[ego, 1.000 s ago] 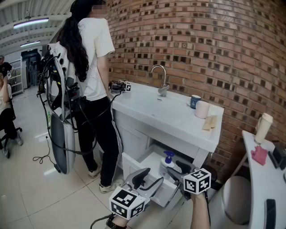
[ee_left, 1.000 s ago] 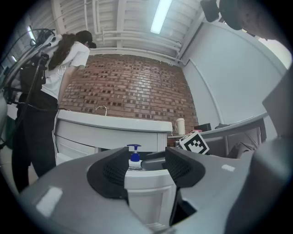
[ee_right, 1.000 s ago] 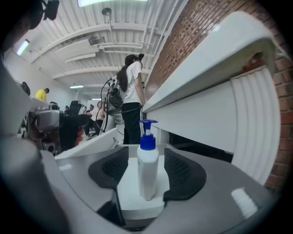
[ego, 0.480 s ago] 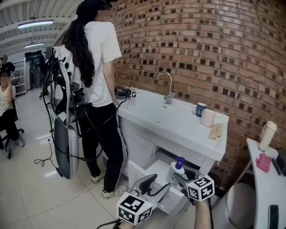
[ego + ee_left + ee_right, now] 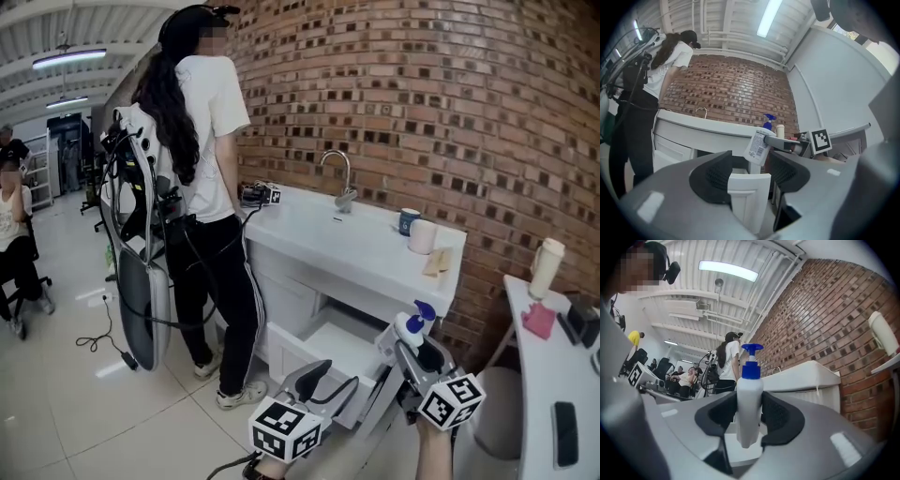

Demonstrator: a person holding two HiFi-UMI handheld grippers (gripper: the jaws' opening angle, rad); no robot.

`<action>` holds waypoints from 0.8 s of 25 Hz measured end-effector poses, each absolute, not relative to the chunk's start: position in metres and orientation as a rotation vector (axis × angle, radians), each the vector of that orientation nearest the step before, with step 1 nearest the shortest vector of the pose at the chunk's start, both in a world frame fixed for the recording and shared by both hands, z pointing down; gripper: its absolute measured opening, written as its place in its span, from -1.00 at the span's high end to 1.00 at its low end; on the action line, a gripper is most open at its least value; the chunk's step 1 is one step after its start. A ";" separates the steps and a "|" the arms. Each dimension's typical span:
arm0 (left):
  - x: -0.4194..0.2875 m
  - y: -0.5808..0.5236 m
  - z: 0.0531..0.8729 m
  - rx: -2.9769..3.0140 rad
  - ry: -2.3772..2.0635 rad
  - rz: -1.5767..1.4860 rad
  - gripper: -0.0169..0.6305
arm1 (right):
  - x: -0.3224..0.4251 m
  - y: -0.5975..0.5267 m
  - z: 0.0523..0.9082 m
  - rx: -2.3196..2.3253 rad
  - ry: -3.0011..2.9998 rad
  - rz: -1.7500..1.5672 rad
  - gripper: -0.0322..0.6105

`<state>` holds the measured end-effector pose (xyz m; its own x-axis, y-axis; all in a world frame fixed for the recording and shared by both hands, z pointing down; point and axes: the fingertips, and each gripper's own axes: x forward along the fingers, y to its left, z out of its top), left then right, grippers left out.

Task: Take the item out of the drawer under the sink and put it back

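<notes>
In the head view, the right tongs [image 5: 412, 345] cover the lower body of the pump bottle [image 5: 413, 324]. The left tongs [image 5: 325, 382] hide part of the drawer [image 5: 330, 339]. The bottle's label [image 5: 758, 146] is too small to read.

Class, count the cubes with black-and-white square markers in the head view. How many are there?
3: one cube on the left gripper, one on the right gripper, one at the sink counter's left end beside the standing person. Others may be hidden.
</notes>
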<state>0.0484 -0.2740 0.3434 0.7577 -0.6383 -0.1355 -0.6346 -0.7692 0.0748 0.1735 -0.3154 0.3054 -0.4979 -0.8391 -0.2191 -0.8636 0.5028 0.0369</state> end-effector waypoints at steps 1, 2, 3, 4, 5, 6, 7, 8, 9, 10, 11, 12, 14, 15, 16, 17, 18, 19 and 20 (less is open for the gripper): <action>0.050 -0.273 0.344 2.927 -1.059 -0.240 0.18 | 0.175 -0.310 0.303 -1.458 2.561 0.215 0.37; 0.051 -0.272 0.343 2.932 -1.060 -0.238 0.18 | 0.176 -0.306 0.300 -1.438 2.551 0.216 0.37; 0.052 -0.272 0.343 2.937 -1.061 -0.234 0.18 | 0.177 -0.302 0.296 -1.418 2.539 0.215 0.37; 0.054 -0.272 0.343 2.940 -1.060 -0.228 0.18 | 0.178 -0.298 0.294 -1.402 2.528 0.213 0.37; 0.056 -0.273 0.343 2.942 -1.057 -0.225 0.18 | 0.179 -0.294 0.291 -1.393 2.518 0.213 0.37; 0.058 -0.274 0.343 2.943 -1.053 -0.224 0.18 | 0.181 -0.291 0.289 -1.389 2.511 0.217 0.37; 0.060 -0.275 0.343 2.942 -1.050 -0.226 0.18 | 0.183 -0.288 0.288 -1.388 2.506 0.220 0.37; 0.062 -0.276 0.343 2.939 -1.047 -0.229 0.18 | 0.184 -0.286 0.288 -1.388 2.503 0.221 0.37; 0.063 -0.277 0.344 2.934 -1.045 -0.231 0.18 | 0.186 -0.285 0.288 -1.387 2.501 0.221 0.37; 0.064 -0.277 0.345 2.930 -1.042 -0.232 0.18 | 0.187 -0.284 0.288 -1.385 2.501 0.219 0.37; 0.065 -0.277 0.346 2.930 -1.039 -0.230 0.18 | 0.188 -0.283 0.289 -1.382 2.500 0.218 0.37; 0.066 -0.277 0.347 2.932 -1.038 -0.226 0.18 | 0.188 -0.283 0.289 -1.379 2.499 0.219 0.37; 0.066 -0.278 0.346 2.938 -1.037 -0.224 0.18 | 0.188 -0.284 0.287 -1.371 2.496 0.223 0.37; 0.066 -0.278 0.345 2.939 -1.037 -0.227 0.18 | 0.187 -0.284 0.286 -1.366 2.494 0.223 0.37; 0.065 -0.278 0.344 2.938 -1.036 -0.230 0.18 | 0.185 -0.285 0.285 -1.359 2.493 0.220 0.37; 0.064 -0.278 0.344 2.938 -1.035 -0.229 0.18 | 0.184 -0.286 0.285 -1.351 2.493 0.216 0.37; 0.064 -0.279 0.344 2.940 -1.036 -0.223 0.18 | 0.182 -0.288 0.284 -1.342 2.494 0.213 0.37; 0.065 -0.281 0.345 2.947 -1.046 -0.210 0.18 | 0.180 -0.289 0.283 -1.331 2.494 0.212 0.37; 0.064 -0.284 0.346 2.957 -1.068 -0.195 0.18 | 0.179 -0.291 0.283 -1.320 2.495 0.212 0.37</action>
